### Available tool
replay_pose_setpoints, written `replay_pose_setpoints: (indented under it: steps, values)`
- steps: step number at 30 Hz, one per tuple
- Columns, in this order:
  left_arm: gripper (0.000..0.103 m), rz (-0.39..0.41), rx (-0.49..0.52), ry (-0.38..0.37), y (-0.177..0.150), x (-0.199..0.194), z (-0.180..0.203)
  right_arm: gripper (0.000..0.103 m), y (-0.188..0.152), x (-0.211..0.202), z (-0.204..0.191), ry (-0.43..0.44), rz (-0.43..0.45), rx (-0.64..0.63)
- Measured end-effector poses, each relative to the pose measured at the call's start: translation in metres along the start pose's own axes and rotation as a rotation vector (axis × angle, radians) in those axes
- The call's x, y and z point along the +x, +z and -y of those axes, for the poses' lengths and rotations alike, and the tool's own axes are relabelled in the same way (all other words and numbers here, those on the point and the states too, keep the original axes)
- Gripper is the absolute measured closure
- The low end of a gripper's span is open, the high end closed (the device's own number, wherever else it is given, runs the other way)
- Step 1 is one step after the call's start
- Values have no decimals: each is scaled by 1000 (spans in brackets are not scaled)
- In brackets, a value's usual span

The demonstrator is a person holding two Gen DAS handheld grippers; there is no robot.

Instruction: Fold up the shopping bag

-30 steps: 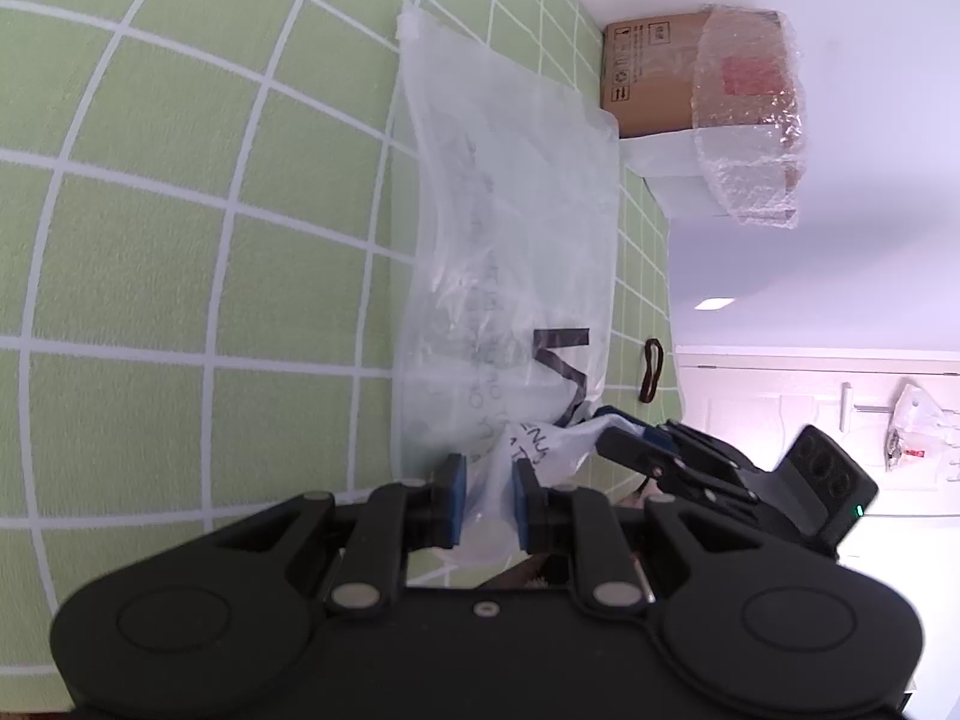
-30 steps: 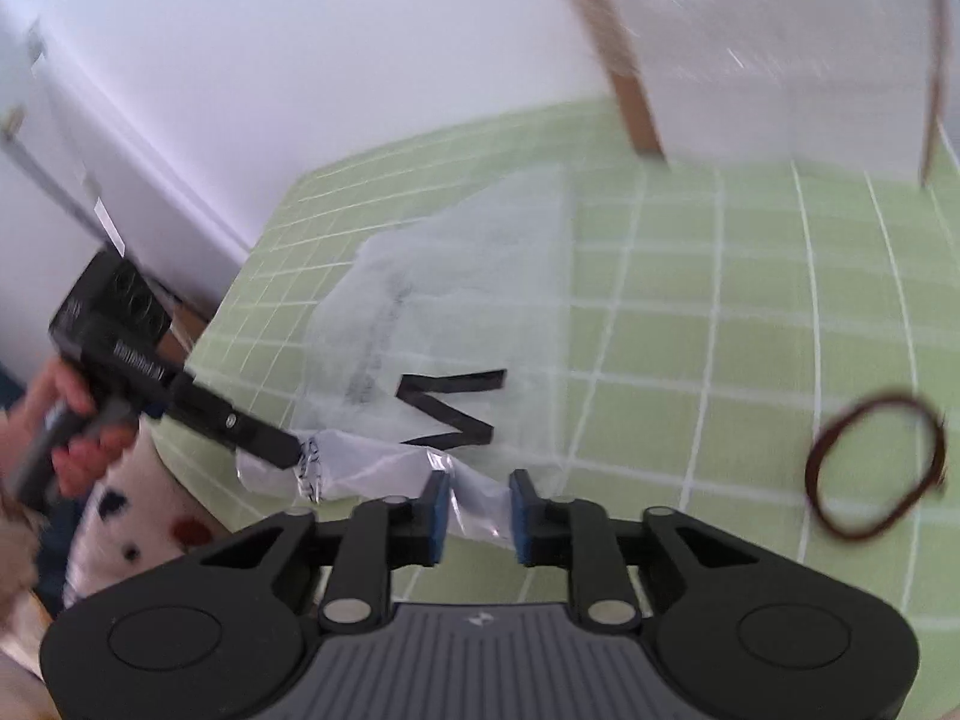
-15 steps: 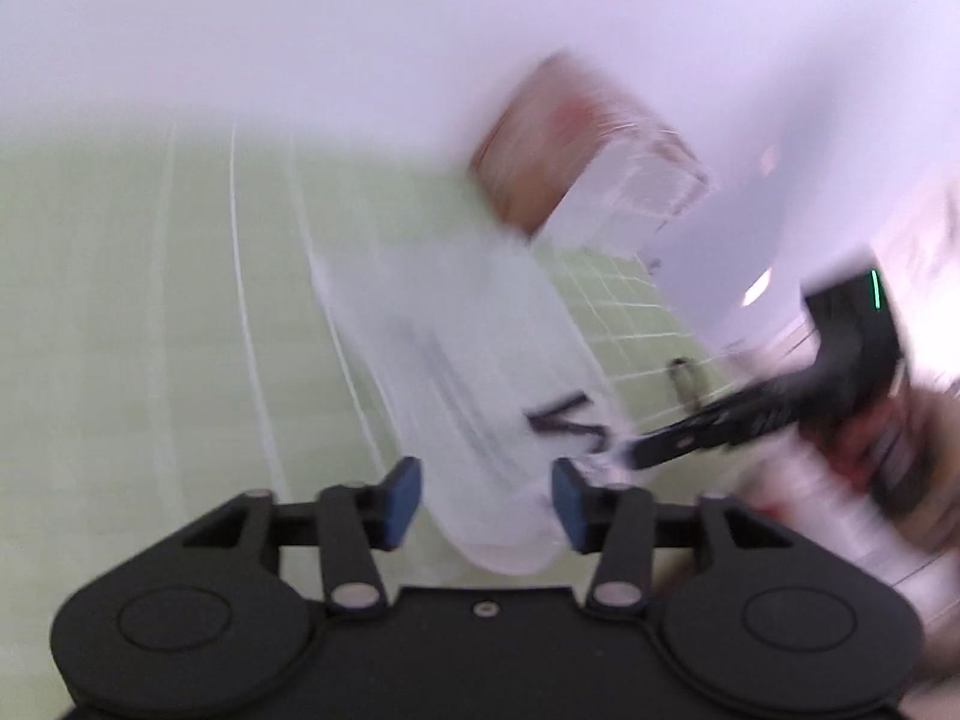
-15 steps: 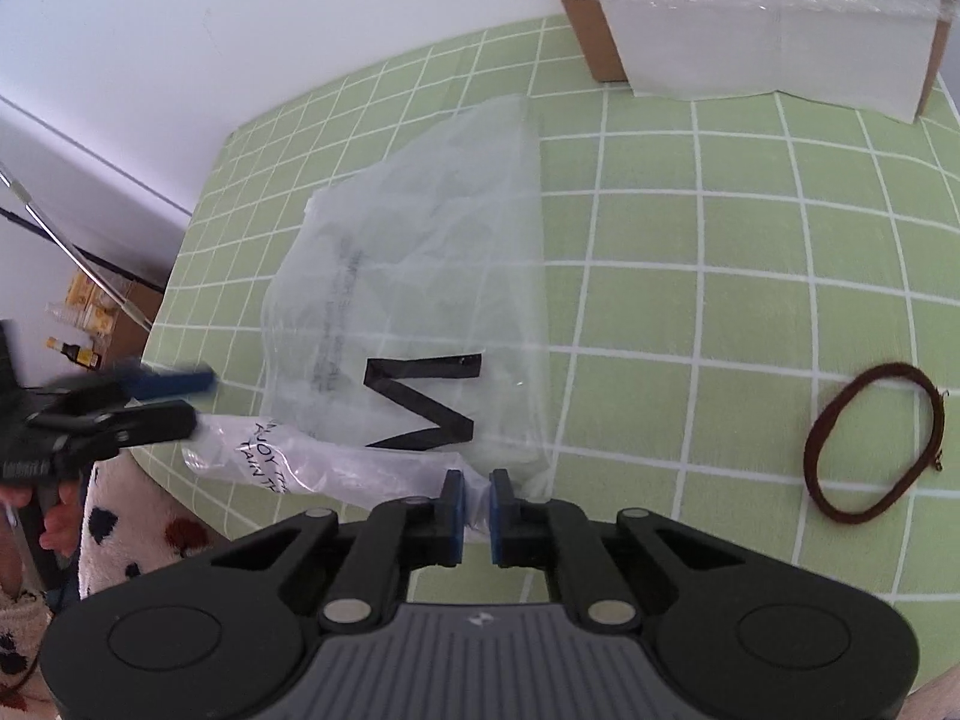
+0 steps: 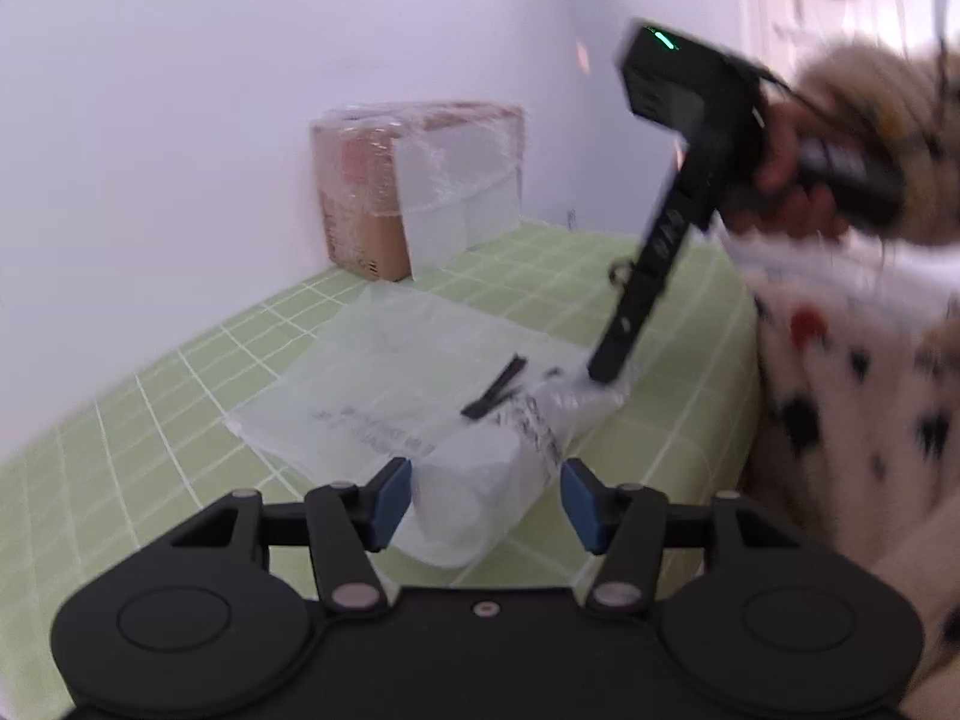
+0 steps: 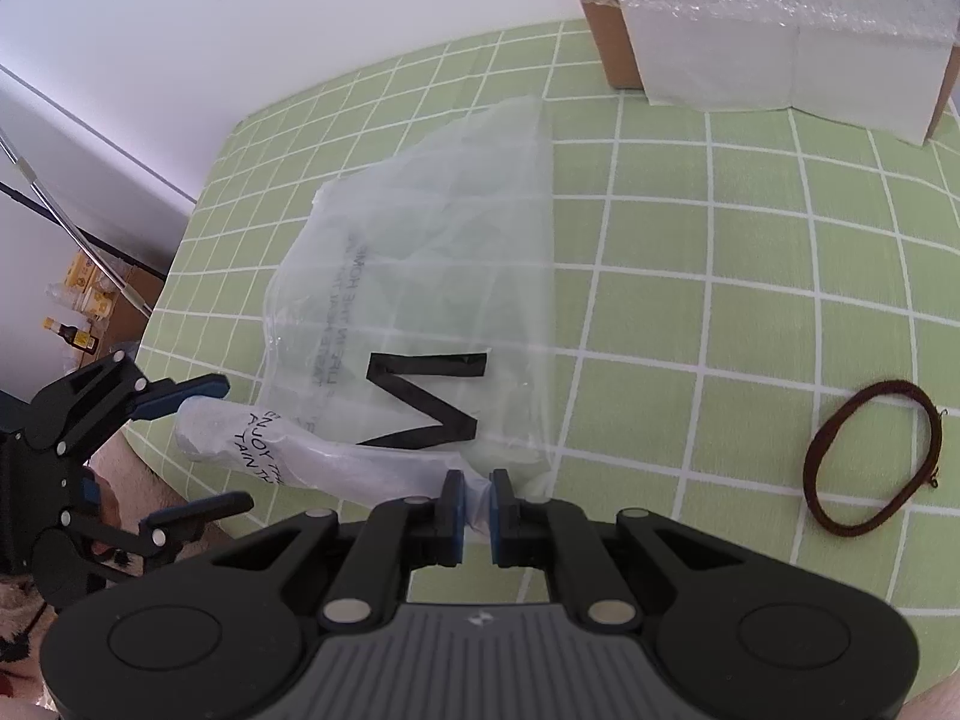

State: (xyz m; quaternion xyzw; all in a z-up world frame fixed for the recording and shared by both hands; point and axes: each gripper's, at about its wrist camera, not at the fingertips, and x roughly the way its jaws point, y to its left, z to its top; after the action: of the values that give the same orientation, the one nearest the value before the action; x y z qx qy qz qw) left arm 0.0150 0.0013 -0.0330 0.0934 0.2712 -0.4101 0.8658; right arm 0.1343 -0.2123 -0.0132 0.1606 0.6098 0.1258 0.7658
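Note:
A clear plastic shopping bag [image 6: 420,312] with black print lies flat on the green checked table; its near edge is rolled into a tube [image 6: 288,450]. My right gripper [image 6: 477,507] is shut on the right end of that roll. My left gripper [image 5: 486,501] is open, its blue pads either side of the roll's left end [image 5: 480,480] without pinching it. The left gripper also shows in the right wrist view [image 6: 186,447], open at the roll's left end. The right gripper shows in the left wrist view [image 5: 606,366], tip down on the roll.
A cardboard box wrapped in bubble wrap [image 6: 774,30] stands at the back by the wall, also in the left wrist view [image 5: 420,186]. A brown hair band [image 6: 870,456] lies on the table to the right. The table's near edge [image 6: 156,324] drops off at left.
My left gripper has opened and let go of the roll's end, and swung round to face the box. My right gripper has closed tight on the roll's right end.

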Motion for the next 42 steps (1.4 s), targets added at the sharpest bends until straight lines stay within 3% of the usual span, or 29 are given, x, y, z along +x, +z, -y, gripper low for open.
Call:
replay_pose_setpoints:
  steps: [4,7,14,18,26,28,30,33,36,39,42]
  values:
    - [72,-33,-223,-49,3,2,-25,95,1,0,0,-2,-2,-2]
    - [77,-76,-312,-52,3,5,-30,95,3,1,0,0,-8,4]
    - [78,-246,-704,-95,0,27,-64,95,2,1,-2,-11,-12,4]
    - [78,-334,-865,-128,2,35,-83,95,-1,0,-8,-42,-1,-20]
    - [80,-474,-961,-173,7,54,-103,82,-14,-14,-21,-115,118,-75]
    - [81,-492,-976,-183,6,55,-106,80,-19,-20,-28,-159,182,-105]
    - [81,-511,-992,-193,5,57,-109,80,-29,-29,-42,-237,305,-183]
    - [81,-524,-980,-187,8,56,-108,80,-46,-34,-65,-253,430,-322]
    - [81,-527,-967,-181,10,56,-107,81,-55,-25,-82,-217,414,-421]
    - [81,-526,-978,-185,8,56,-109,82,-56,-2,-84,-198,354,-426]
    - [82,-522,-999,-189,7,56,-112,83,-56,10,-83,-223,375,-433]
